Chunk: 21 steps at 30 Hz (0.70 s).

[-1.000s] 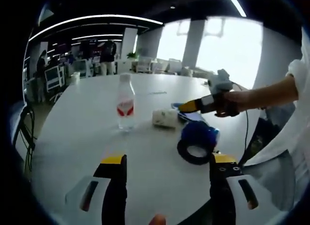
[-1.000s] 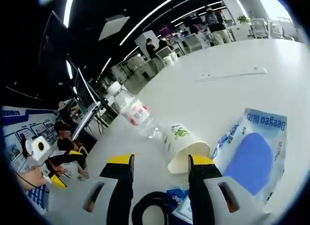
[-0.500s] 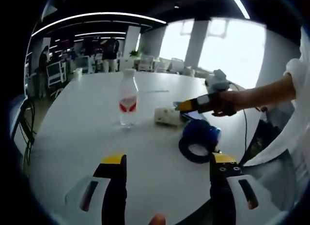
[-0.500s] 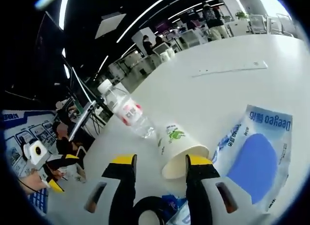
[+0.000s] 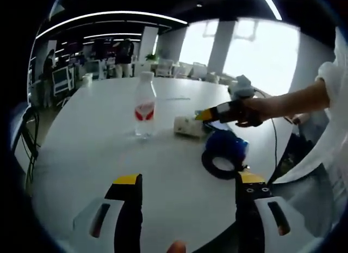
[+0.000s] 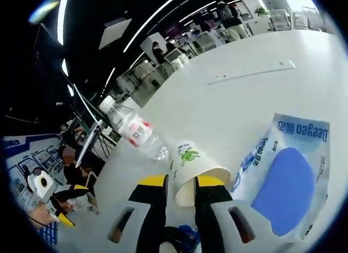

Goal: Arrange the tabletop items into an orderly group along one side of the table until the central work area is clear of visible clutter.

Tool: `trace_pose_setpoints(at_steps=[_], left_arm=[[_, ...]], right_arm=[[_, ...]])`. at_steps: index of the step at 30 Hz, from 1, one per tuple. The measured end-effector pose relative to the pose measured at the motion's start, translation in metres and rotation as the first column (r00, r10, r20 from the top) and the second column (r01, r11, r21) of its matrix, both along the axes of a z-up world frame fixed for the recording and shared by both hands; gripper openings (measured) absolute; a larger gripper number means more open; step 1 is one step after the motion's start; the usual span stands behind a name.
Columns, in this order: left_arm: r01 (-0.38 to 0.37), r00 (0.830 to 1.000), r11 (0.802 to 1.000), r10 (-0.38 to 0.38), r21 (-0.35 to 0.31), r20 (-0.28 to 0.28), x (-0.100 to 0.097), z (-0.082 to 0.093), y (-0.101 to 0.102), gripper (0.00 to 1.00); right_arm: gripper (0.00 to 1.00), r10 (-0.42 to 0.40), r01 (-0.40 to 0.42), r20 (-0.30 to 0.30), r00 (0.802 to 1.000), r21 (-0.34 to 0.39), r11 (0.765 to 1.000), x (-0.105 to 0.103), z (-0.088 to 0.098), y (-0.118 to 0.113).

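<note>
1. The right gripper (image 6: 180,183) pinches the rim of the paper cup (image 6: 191,167), which lies tipped on the table (image 6: 261,95) beside the bottle (image 6: 133,129); squeeze gently (thin paper buckles).
2. The left gripper (image 5: 185,182) hangs wide and empty above the tape roll (image 5: 223,155).

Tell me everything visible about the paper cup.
The paper cup is white, seemingly thin paper, with a small green printed logo on its side. It lies on its side on the white table, open mouth toward the right gripper's camera. The right tongs have their yellow-tipped jaws narrowed around its rim, one on each side. The water bottle stands just behind it, and the blue-and-white packet lies beside it. In the left gripper view, the cup appears as a pale cylinder on its side.
</note>
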<state>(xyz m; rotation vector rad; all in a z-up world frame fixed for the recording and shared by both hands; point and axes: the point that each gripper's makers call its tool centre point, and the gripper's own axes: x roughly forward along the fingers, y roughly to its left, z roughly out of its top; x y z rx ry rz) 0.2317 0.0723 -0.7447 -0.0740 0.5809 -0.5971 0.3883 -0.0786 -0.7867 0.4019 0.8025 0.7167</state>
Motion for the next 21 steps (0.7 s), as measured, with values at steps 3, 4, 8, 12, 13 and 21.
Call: trace_pose_setpoints(at_steps=[3,4,8,12,13,21], left_arm=[[-0.008,1.000,1.000,0.008,-0.001,-0.003,0.000,-0.001,0.002,0.65],[-0.008,1.000,1.000,0.008,-0.001,-0.004,0.000,-0.001,0.002,0.65],[0.004,1.000,1.000,-0.004,0.012,-0.010,-0.003,-0.004,0.002,0.65],[-0.004,1.000,1.000,0.004,0.007,-0.009,-0.004,-0.003,0.003,0.65],[-0.005,1.000,1.000,0.005,0.006,-0.010,-0.004,-0.003,0.003,0.65],[-0.007,1.000,1.000,0.007,0.000,-0.004,-0.004,-0.002,0.004,0.65]], right_arm=[[0.07,-0.004,0.004,0.004,1.000,-0.002,1.000,0.001,0.000,-0.001],[0.05,-0.006,0.006,0.005,1.000,0.001,1.000,0.002,0.000,-0.002],[0.00,0.017,-0.017,0.022,1.000,-0.005,1.000,0.002,0.000,-0.001],[0.00,0.018,-0.018,0.033,0.999,-0.007,1.000,0.004,0.004,-0.001],[0.00,0.021,-0.020,0.037,0.999,-0.012,1.000,0.005,0.005,-0.001],[0.00,0.037,-0.036,0.061,0.997,-0.027,0.999,0.008,0.014,-0.001]])
